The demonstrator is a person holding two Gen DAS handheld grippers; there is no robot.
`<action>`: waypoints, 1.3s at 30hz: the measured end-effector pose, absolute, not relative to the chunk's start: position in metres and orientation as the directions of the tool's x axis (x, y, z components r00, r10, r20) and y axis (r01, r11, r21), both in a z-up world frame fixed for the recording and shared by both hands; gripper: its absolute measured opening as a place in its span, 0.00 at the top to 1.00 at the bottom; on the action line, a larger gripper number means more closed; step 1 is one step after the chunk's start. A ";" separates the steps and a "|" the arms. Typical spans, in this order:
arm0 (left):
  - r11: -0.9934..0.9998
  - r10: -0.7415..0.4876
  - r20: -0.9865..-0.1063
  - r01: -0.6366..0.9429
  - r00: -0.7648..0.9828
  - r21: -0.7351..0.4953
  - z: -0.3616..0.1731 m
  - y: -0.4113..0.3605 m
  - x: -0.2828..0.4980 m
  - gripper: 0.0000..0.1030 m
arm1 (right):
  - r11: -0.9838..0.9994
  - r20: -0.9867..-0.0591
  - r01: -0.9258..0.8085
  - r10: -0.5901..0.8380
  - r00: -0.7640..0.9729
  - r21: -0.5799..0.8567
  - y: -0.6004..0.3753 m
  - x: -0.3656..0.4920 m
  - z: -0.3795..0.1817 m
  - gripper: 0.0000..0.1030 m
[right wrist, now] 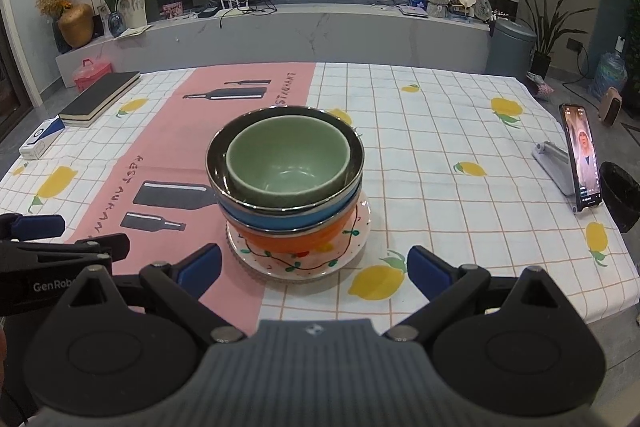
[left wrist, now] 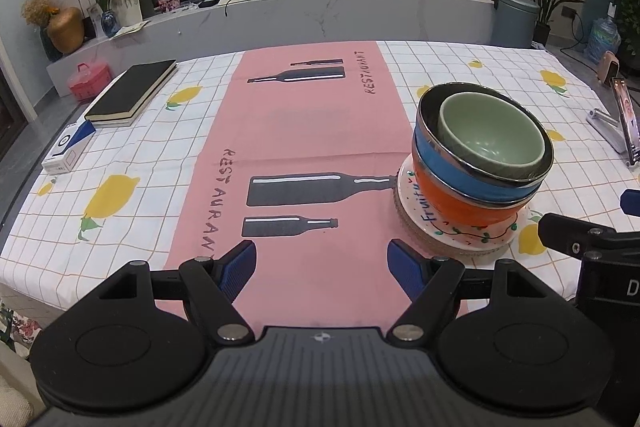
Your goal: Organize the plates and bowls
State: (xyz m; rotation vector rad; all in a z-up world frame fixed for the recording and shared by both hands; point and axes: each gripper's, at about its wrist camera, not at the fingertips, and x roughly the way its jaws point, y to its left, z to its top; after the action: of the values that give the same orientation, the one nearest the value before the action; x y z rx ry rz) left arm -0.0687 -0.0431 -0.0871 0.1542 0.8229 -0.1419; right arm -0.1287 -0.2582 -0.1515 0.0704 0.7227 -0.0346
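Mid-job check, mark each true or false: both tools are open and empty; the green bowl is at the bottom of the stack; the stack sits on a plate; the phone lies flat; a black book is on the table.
1. The left tool and right tool are open and empty. True.
2. The green bowl is lowest. False: it is on top, nested in the blue bowl, above the orange bowl.
3. The stack sits on a plate. True.
4. The phone lies flat. False: it stands propped on a stand.
5. A black book is on the table. True.
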 end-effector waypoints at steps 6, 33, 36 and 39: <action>0.978 -0.067 -0.733 0.190 0.677 0.087 -0.085 -0.045 -0.068 0.15 | 0.996 -0.661 0.066 -0.007 0.751 0.064 -0.261 -0.127 -0.153 0.06; 0.968 -0.123 -0.706 0.240 0.698 0.069 -0.076 -0.059 -0.065 0.15 | 0.986 -0.650 0.134 -0.040 0.759 0.096 -0.273 -0.128 -0.150 0.06; 0.968 -0.123 -0.702 0.242 0.701 0.073 -0.074 -0.059 -0.066 0.15 | 0.984 -0.653 0.148 -0.050 0.755 0.096 -0.274 -0.128 -0.149 0.06; 0.970 -0.119 -0.697 0.232 0.707 0.070 -0.073 -0.057 -0.065 0.15 | 0.983 -0.657 0.158 -0.056 0.752 0.097 -0.276 -0.128 -0.151 0.06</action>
State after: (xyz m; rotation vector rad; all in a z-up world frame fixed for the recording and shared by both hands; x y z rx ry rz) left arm -0.0652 -0.0567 -0.0732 0.1568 0.7619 -0.1956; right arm -0.1277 -0.2760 -0.1506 0.1501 0.7108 -0.1173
